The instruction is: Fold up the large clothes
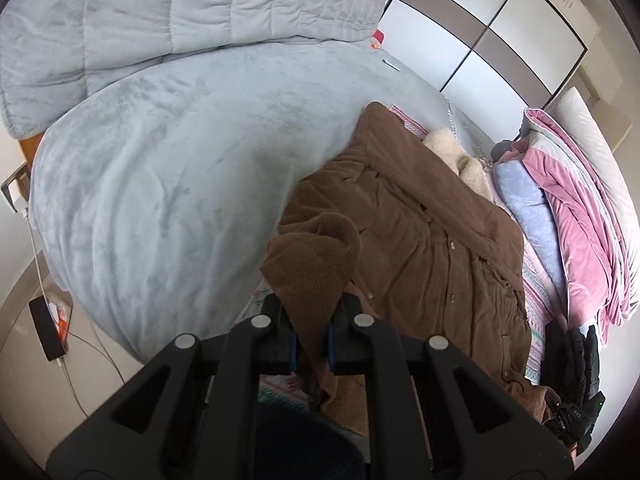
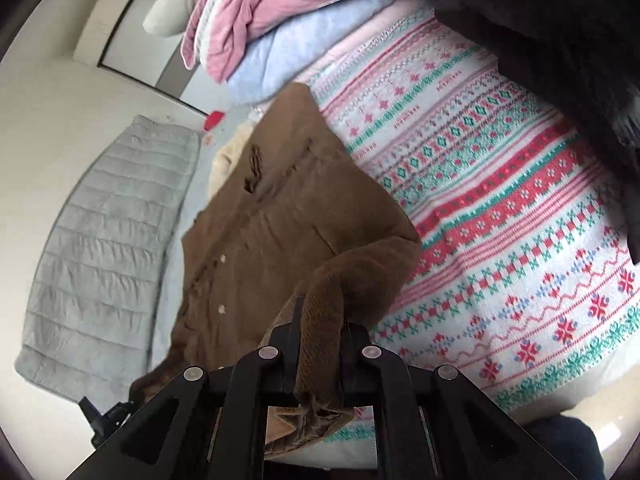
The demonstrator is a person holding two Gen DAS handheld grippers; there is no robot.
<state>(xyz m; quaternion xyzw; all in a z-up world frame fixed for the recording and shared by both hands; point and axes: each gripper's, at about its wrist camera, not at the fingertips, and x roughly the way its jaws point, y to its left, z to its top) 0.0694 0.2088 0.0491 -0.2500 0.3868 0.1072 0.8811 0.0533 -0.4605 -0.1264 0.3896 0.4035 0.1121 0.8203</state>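
Observation:
A large brown corduroy coat (image 1: 432, 232) with pale buttons and a cream fleece lining (image 1: 452, 152) lies on the bed, partly lifted at its near end. My left gripper (image 1: 311, 322) is shut on a ribbed brown corner of the coat, held above the bed. The coat also shows in the right wrist view (image 2: 280, 216). My right gripper (image 2: 320, 336) is shut on another ribbed edge of the coat, raised over the patterned blanket (image 2: 520, 208). The other gripper (image 1: 576, 368) shows as a dark shape at the lower right of the left wrist view.
A grey plush blanket (image 1: 160, 184) covers the left of the bed, with a quilted grey duvet (image 1: 200, 8) behind. Pink bedding (image 1: 576, 200) and a blue pillow (image 1: 532, 208) lie at the right. A black garment (image 2: 560, 40) is at the upper right. A phone on a cable (image 1: 46, 328) lies beside the bed.

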